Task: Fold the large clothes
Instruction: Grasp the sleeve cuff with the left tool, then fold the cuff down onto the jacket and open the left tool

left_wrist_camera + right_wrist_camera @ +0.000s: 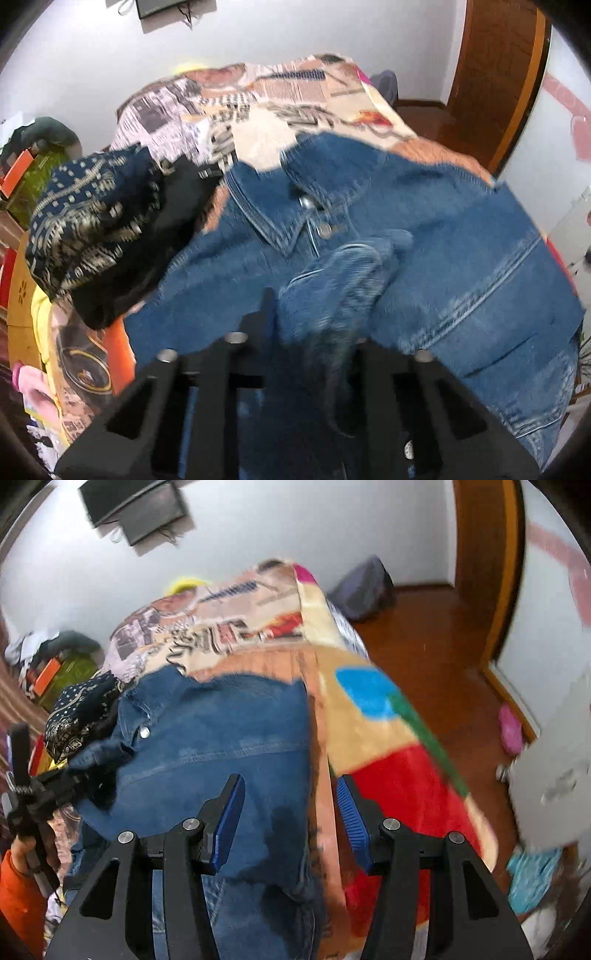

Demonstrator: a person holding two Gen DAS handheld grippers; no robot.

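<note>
A blue denim jacket lies front up on a bed with a patterned blanket; it also shows in the right wrist view. My left gripper is shut on a bunched denim sleeve and holds it above the jacket's chest. In the right wrist view the left gripper shows at the far left, with denim in it. My right gripper is open and empty, its blue pads over the jacket's right edge.
A dark patterned garment is piled at the jacket's left. The bed's right edge drops to a wooden floor with a pink slipper. A wooden door frame stands at the back right. Boxes stand on the left.
</note>
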